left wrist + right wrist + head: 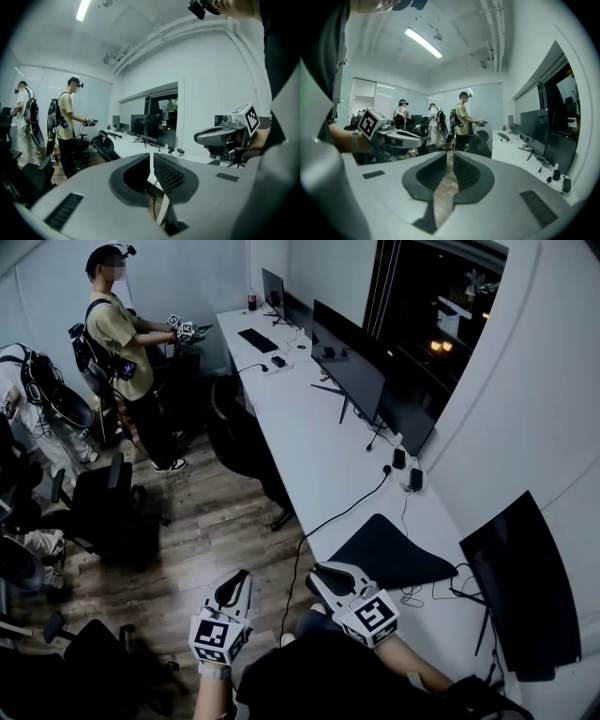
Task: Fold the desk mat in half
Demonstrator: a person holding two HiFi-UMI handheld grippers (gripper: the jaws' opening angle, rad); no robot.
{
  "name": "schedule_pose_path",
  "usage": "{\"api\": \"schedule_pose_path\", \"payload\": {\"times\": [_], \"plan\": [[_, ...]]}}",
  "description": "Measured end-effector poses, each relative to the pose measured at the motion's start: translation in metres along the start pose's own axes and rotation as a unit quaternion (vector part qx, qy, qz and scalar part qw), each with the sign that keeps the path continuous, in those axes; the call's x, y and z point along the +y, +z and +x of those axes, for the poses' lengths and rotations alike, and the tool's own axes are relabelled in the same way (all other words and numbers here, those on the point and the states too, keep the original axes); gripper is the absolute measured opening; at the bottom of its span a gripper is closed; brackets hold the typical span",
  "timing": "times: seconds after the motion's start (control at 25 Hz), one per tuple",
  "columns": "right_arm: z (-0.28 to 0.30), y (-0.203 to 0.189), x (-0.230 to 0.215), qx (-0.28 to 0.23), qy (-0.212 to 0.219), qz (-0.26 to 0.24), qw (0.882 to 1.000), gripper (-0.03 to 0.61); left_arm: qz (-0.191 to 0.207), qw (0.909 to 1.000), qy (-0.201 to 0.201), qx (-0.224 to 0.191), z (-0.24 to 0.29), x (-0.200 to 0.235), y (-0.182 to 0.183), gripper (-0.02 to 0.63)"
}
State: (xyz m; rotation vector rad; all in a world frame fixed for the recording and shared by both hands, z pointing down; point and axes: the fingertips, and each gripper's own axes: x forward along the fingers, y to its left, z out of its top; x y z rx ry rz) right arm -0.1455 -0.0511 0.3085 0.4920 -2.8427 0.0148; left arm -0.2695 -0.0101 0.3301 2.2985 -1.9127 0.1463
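Observation:
The dark desk mat lies flat on the near part of the long white desk, with one corner pointing to the desk's front edge. My left gripper hangs over the wooden floor, left of the desk and away from the mat. My right gripper hovers just at the mat's near left corner, not touching it. Both are shut with nothing between the jaws, as the left gripper view and the right gripper view show. Each gripper appears in the other's view: the right gripper and the left gripper.
Monitors stand along the desk's back, another dark screen at the near right. Cables cross the desk to adapters. Black office chairs line the aisle. A person holding grippers stands at the far left.

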Motion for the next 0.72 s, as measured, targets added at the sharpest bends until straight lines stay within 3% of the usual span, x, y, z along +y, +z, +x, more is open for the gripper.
{"api": "schedule_pose_path", "payload": {"times": [0.56,0.72], "plan": [[-0.0023,-0.0051,-0.0037,0.008,0.008,0.001,1.0,0.035,-0.018,0.9997,0.01,0.009,0.0039,-0.0011,0.0002,0.011],[-0.0009,-0.0075,-0.0028,0.008,0.01,0.003,1.0,0.035,-0.008,0.9999,0.007,-0.011,0.0057,0.0018,-0.0079,0.014]]}}
